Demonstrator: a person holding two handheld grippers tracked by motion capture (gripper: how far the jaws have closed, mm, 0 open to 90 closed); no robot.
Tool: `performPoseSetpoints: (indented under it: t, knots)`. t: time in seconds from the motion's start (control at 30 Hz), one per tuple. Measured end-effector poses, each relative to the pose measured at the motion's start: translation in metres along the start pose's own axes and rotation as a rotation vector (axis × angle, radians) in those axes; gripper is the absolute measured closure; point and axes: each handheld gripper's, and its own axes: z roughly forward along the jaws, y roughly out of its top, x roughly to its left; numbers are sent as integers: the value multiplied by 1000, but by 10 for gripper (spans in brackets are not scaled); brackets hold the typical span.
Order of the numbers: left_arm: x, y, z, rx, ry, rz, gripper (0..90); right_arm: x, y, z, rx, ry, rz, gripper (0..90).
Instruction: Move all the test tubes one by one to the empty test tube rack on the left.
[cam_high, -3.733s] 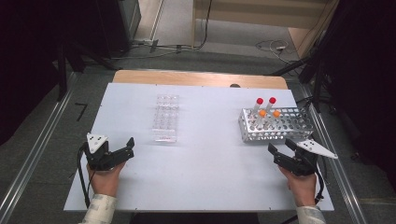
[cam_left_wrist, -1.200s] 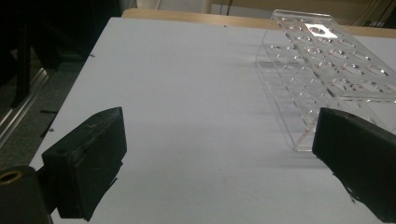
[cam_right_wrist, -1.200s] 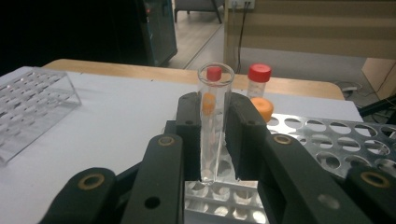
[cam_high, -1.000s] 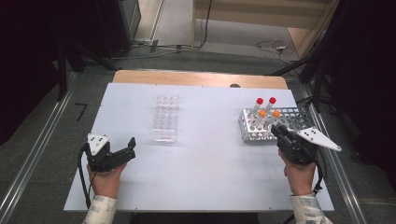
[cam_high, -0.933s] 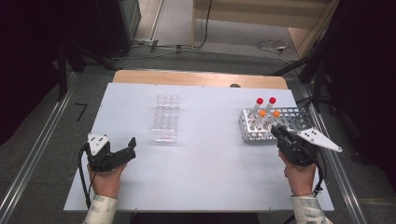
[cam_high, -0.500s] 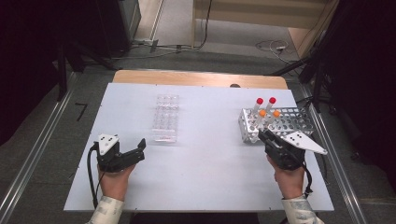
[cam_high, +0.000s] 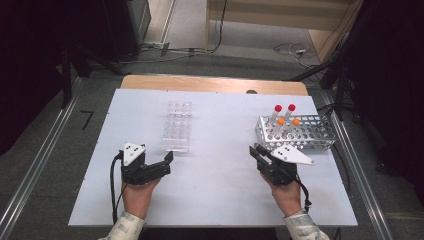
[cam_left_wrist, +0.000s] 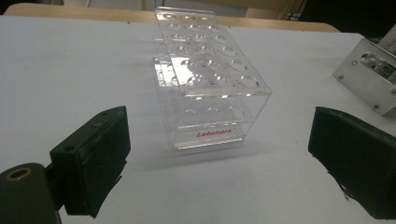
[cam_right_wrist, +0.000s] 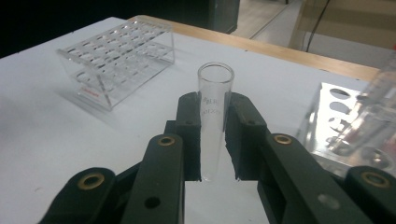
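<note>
Transfer step looks underway: right tool (cam_right_wrist: 212, 140) pinching an uncapped glass tube (cam_right_wrist: 215, 116), left tool (cam_left_wrist: 219, 172) spread wide, next move probably needs lining up over the clear rack (cam_right_wrist: 119, 58) upper left.

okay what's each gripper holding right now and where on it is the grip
The right gripper is shut on a clear open-topped test tube, upright, clamped on its lower body. The left gripper is open and holds nothing.

On the table (cam_high: 215, 200), the clear rack (cam_high: 178, 126) stands left of the middle and the metal rack (cam_high: 300, 132) at the right. Four capped tubes (cam_high: 283, 116) stand in the metal rack. The left gripper (cam_high: 165, 162) is just before the clear rack, and the right gripper (cam_high: 257, 151), with a tube (cam_right_wrist: 212, 116) between its jaws, just before the metal rack.
</note>
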Motion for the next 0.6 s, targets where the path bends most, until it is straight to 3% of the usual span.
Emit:
performPoseSetpoints:
  t: [0.2, 0.4, 0.6]
  knots:
    - [-14, 6, 7, 8, -39, 35, 84, 18, 2, 18, 15, 42, -22, 735]
    - [-28, 13, 23, 53, -91, 38, 111, 31, 4, 43, 40, 65, -29, 735]
    - [-41, 24, 28, 35, -130, 45, 152, 41, 6, 56, 49, 91, -23, 735]
